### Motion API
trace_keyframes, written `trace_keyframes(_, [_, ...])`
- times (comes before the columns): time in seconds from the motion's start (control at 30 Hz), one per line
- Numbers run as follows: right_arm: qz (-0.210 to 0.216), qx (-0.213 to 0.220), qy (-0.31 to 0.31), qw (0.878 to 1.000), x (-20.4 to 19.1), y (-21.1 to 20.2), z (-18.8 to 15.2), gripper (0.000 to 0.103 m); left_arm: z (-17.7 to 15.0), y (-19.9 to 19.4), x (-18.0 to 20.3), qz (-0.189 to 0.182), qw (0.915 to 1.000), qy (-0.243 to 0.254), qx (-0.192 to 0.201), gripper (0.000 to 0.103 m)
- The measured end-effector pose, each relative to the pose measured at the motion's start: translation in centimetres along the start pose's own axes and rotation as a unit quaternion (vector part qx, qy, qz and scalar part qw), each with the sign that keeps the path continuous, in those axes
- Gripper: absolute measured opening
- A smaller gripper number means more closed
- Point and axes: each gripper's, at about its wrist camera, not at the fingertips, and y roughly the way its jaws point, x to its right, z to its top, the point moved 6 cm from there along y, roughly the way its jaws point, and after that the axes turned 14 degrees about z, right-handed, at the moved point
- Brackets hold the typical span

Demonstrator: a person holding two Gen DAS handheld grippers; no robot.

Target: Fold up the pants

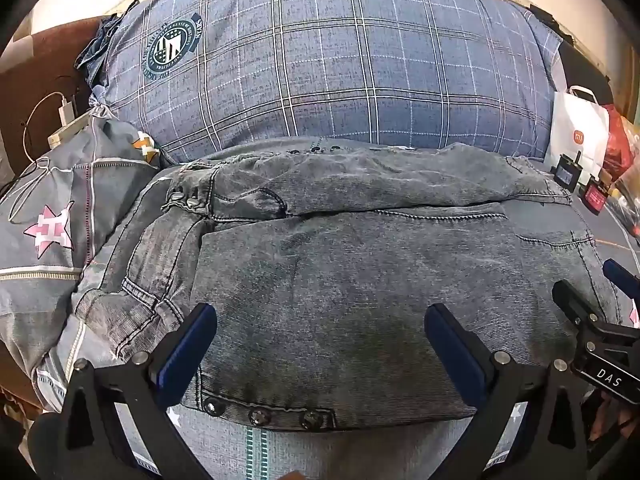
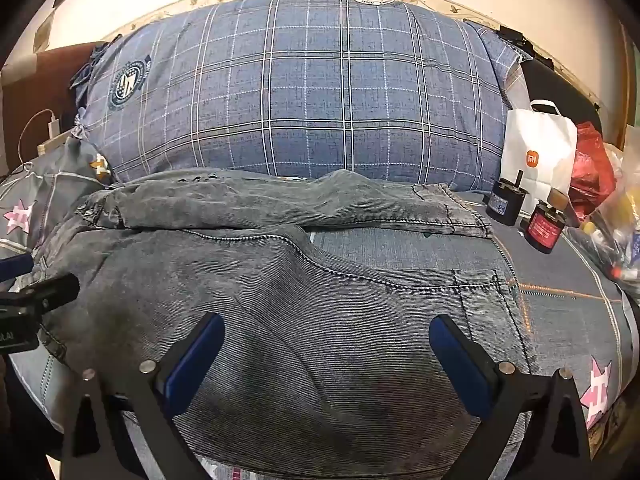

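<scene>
Lying spread on the bed (image 2: 560, 280), the grey jeans (image 1: 340, 272) have one leg doubled over along the far side, seemingly a first fold; the left claw (image 1: 320, 332) and right claw (image 2: 328, 340) hang over the near cloth, jaws wide apart and holding nothing, likely ready for the next fold; a plaid pillow (image 1: 320, 60) sits behind, a white paper bag (image 2: 536, 156) and clutter alongside.

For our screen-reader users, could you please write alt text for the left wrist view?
Grey jeans lie on a bed, legs already doubled over, with the open left gripper empty just above them. A blue plaid pillow sits behind, and the right gripper enters at the right edge.
</scene>
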Motion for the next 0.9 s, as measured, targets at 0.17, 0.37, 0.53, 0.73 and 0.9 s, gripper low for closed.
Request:
trace_keyframes(0.17, [0.001,0.000,0.001,1.000,-0.01,0.13,0.11,0.103,-0.23,0.01,-0.08,0.000,1.0000,-0.001,-0.002,0.103])
trace_keyframes(0.37, [0.000,-0.003,0.003,1.000,0.00,-0.08,0.08,0.103,-0.35,0.13,-0.24,0.000,1.0000,-0.003,-0.006,0.103])
trace_keyframes(0.53, [-0.002,-0.003,0.002,1.000,0.19,0.10,0.02,0.103,-0.35,0.14,-0.30,0.001,1.0000,-0.003,-0.008,0.103])
trace_keyframes(0.73, [-0.003,-0.004,0.001,1.000,0.03,0.06,-0.07,0.103,-0.62,0.20,-0.34,0.001,0.9999,-0.003,-0.010,0.103])
trace_keyframes(0.9, [-0.001,-0.001,0.005,1.000,0.13,-0.07,-0.04,0.103,-0.65,0.08,-0.34,0.001,1.0000,-0.003,-0.010,0.103])
